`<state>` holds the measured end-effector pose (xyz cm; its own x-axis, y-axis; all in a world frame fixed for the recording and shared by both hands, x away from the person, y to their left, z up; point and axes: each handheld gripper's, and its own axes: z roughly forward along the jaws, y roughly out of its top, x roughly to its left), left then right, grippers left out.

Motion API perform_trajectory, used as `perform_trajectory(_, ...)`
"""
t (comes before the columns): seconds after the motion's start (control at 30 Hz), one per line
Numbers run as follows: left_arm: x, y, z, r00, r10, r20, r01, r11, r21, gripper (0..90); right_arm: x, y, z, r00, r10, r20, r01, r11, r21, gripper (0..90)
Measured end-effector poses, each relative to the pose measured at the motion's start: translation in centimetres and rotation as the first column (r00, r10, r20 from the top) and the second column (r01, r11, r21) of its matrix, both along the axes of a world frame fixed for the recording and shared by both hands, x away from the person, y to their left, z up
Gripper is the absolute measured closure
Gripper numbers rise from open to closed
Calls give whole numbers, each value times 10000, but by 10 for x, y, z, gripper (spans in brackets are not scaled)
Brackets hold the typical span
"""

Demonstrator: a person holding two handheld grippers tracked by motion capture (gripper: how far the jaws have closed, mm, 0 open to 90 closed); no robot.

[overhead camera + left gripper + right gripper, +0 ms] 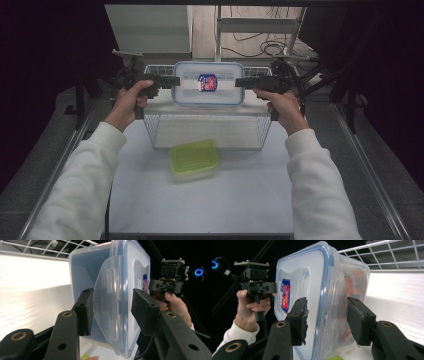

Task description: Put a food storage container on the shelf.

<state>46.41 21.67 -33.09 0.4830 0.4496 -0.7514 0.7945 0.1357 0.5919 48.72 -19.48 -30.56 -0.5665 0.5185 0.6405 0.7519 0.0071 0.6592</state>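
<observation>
So the thing being handled was a clear rectangular plastic food container with a blue-rimmed snap-lock lid (208,89), with a red-and-blue sticker in the middle of the lid. It was up in the air above the white wire basket (207,131), level, lid up, with one gripper at each short end. The left gripper (174,81) had its pads on either side of the container's end latch flap, and the right gripper (239,82) straddled the other end the same way. Jaws were partway apart on both; I honestly couldn't tell whether the pads were pressing on the plastic or just sitting next to it.

What was inside the container was hard to make out: just an orange-ish blur through the wall in the right gripper view. A lime-green lidded plastic box (194,159) sat just in front of the basket, on the white tabletop (240,200).
</observation>
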Motion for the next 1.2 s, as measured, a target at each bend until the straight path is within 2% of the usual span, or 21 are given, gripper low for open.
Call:
perform_trajectory(0.1, 6, 0, -3, 9987, 232, -452, -243, 9994, -226, 524, 5, 1, -2, 9990, -273, -351, 277, 9996, 96, 501)
perform_trajectory(0.23, 13, -2, -6, 9941, 500, -960, -544, 9976, -436, 513, 9, 3, -2, 9944, -630, -845, 631, 9980, -15, 481)
perform_trajectory(0.3, 15, -3, -7, 9921, 567, -1120, -619, 9971, -434, 504, 11, 4, -4, 9876, -872, -1304, 884, 9961, 33, 477)
perform_trajectory(0.4, 18, -6, -6, 9885, 759, -1305, -775, 9970, -68, 470, 16, 3, -7, 9760, -946, -1963, 1017, 9945, 260, 467)
perform_trajectory(0.43, 18, -8, -6, 9872, 863, -1339, -848, 9963, 170, 459, 18, 3, -10, 9695, -1006, -2236, 1110, 9932, 342, 464)
perform_trajectory(0.47, 18, -8, -6, 9866, 934, -1338, -910, 9956, 235, 450, 19, 3, -12, 9604, -1088, -2565, 1222, 9918, 368, 458)
perform_trajectory(0.5, 18, -9, -6, 9860, 994, -1336, -972, 9950, 233, 450, 20, 2, -13, 9564, -1124, -2695, 1275, 9911, 391, 462)
perform_trajectory(0.53, 18, -9, -6, 9856, 1059, -1321, -1038, 9943, 223, 453, 20, 3, -12, 9561, -1201, -2673, 1362, 9898, 426, 462)
perform_trajectory(0.67, 18, -10, -6, 9857, 1167, -1212, -1152, 9931, 197, 454, 18, 4, -13, 9585, -1418, -2474, 1579, 9864, 461, 460)
perform_trajectory(0.73, 17, -10, -5, 9870, 1249, -1007, -1241, 9922, 142, 429, 16, 5, -14, 9589, -1603, -2341, 1758, 9833, 466, 437)
perform_trajectory(0.8, 14, -9, -2, 9868, 1484, -650, -1480, 9889, 115, 391, 14, 4, -12, 9614, -1806, -2075, 1960, 9790, 561, 392)
perform_trajectory(0.9, 5, -6, 7, 9858, 1675, 94, -1675, 9859, -35, 333, 10, -1, -8, 9662, -2172, -1391, 2267, 9723, 568, 350)
perform_trajectory(1.0, -6, -5, 13, 9863, 1512, 658, -1512, 9885, -48, 308, 1, -10, 2, 9706, -2326, -615, 2364, 9695, 644, 353)
perform_trajectory(1.1, -24, -4, 20, 9784, 1410, 1510, -1458, 9891, 215, 283, -12, -18, 6, 9737, -2276, 50, 2266, 9711, 747, 374)
perform_trajectory(1.2, -43, -5, 22, 9633, 1215, 2394, -1397, 9883, 605, 274, -29, -26, 10, 9697, -2208, 1050, 2187, 9753, 306, 409)
